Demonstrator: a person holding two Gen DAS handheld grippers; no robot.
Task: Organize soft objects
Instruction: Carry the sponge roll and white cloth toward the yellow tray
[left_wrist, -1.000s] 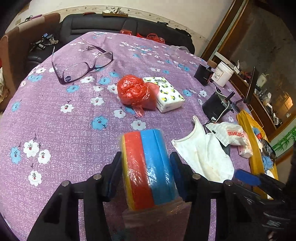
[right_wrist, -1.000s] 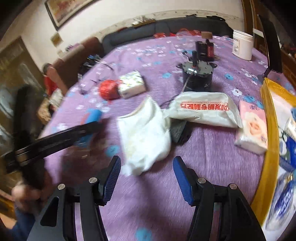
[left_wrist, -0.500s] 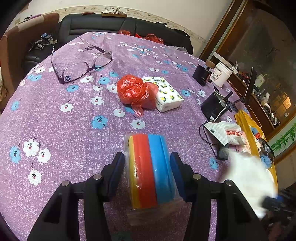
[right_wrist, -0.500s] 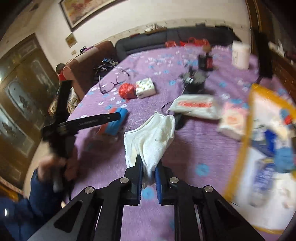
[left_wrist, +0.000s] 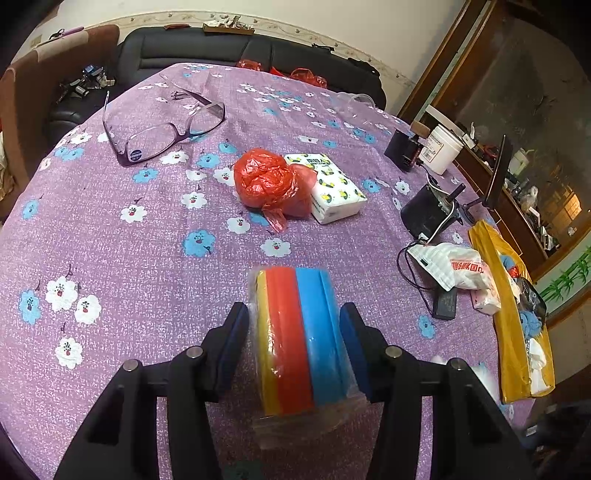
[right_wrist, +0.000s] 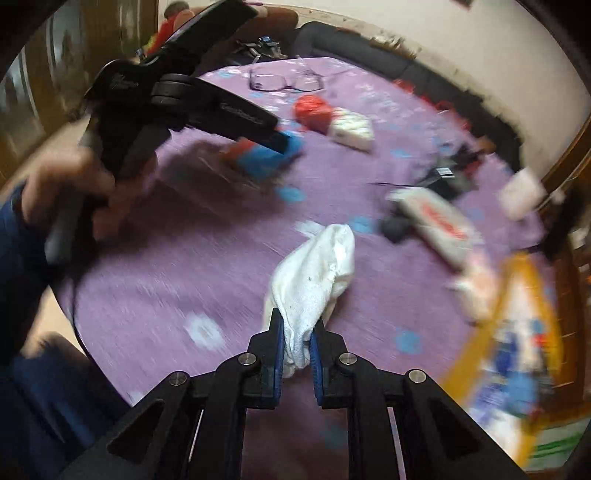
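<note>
The left gripper (left_wrist: 295, 339) clamped a sponge pack (left_wrist: 301, 339); the right gripper (right_wrist: 297, 341) pinched a white cloth (right_wrist: 314, 273) above the table (right_wrist: 221, 258).

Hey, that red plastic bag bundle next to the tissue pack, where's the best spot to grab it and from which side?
Probably the red plastic bag by its loose tail, which trails onto the cloth toward the camera. Come from the near side or from above: the tissue pack touches its right flank, blocking that side, and the rounded, crinkly body offers less to pinch.
</note>
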